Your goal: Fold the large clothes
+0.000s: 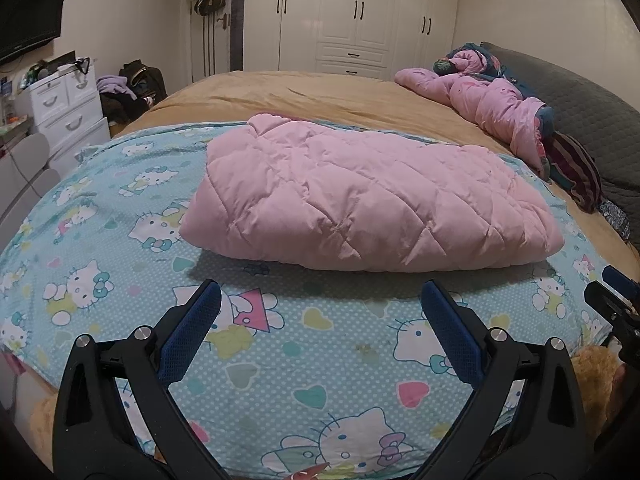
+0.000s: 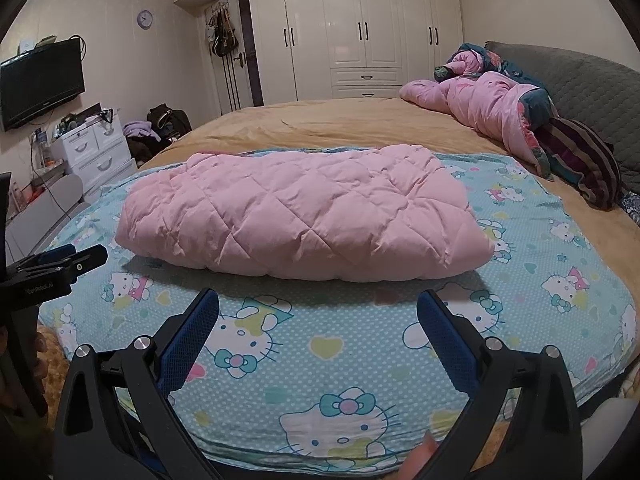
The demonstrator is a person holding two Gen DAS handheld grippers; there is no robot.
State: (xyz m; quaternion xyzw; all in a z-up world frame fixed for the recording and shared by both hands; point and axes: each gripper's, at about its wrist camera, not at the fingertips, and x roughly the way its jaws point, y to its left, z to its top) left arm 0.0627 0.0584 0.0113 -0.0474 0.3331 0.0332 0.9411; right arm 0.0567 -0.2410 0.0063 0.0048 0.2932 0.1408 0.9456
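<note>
A pink quilted garment [image 1: 360,200] lies folded into a thick bundle on a blue cartoon-cat blanket [image 1: 280,340] on the bed; it also shows in the right wrist view [image 2: 296,216]. My left gripper [image 1: 320,292] is open and empty, hovering above the blanket just in front of the bundle, not touching it. My right gripper [image 2: 318,300] is open and empty, likewise short of the bundle's near edge. The right gripper shows at the right edge of the left wrist view [image 1: 616,300]; the left gripper shows at the left edge of the right wrist view [image 2: 60,264].
A crumpled pink and dark floral quilt [image 2: 492,104] lies at the bed's far right by a grey headboard [image 2: 580,84]. A tan sheet [image 2: 340,124] covers the far bed. White drawers [image 2: 96,148], a wall TV [image 2: 40,80] and wardrobes [image 2: 360,28] stand beyond.
</note>
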